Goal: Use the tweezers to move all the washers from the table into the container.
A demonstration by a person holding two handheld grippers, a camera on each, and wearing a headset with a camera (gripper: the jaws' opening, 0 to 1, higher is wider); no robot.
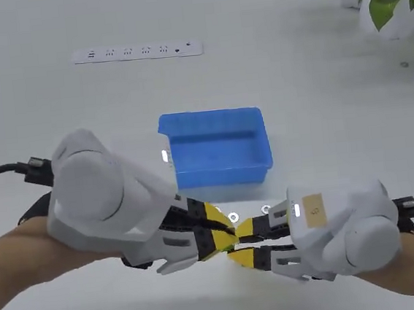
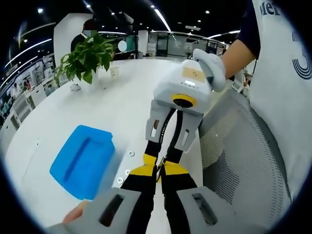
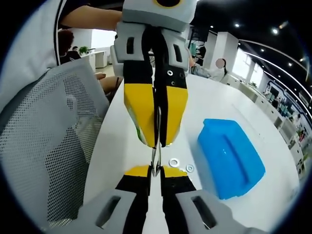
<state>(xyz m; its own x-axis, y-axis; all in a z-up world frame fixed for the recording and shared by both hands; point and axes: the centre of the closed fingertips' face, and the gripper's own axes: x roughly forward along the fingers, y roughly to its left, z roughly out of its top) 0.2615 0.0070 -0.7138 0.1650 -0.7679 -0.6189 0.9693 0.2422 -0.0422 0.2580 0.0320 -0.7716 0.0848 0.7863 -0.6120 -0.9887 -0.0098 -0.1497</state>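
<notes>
L gripper & R gripper meet tip to tip over the table, toward its near edge. Both jaw pairs are narrow, each pinching the tweezers between them. Washers lie loose on the table just past the tips, btwn grippers and bin. Bin sits mid-table and looks empty. Prob a regrip/handover, w/ no washer in yet. To do it well: one side lets go only once the other holds firm, tweezer tips free and pointing out. Then go in low at nearest washer, tips straddling its rim.
</notes>
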